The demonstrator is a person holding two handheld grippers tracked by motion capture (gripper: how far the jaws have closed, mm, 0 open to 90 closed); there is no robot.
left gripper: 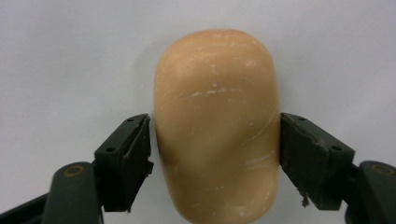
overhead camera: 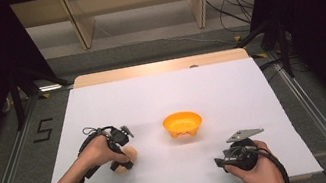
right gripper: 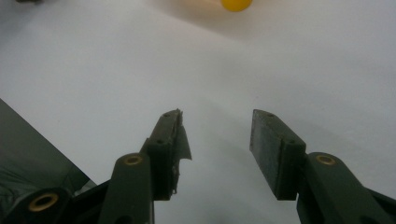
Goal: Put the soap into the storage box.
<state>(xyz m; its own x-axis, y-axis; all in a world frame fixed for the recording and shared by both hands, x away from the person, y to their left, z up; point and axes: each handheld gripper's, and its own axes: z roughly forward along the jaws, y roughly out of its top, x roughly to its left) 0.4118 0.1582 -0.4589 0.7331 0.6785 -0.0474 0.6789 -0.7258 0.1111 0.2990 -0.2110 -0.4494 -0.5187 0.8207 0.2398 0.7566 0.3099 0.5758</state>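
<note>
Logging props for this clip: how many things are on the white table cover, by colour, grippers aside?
Tan, rounded potato-like object, between the left gripper's jaws: 1
Orange bowl: 1
Total: 2

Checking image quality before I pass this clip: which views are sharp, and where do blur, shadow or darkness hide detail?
High view: table evenly lit, its surroundings nearly black. Left gripper view: the tan rounded object is sharp, pale scuffs visible, with a soft shadow at its left edge. Right gripper view: jaws dim and slightly soft, the orange bowl cut off at the top edge and blurred.
</note>
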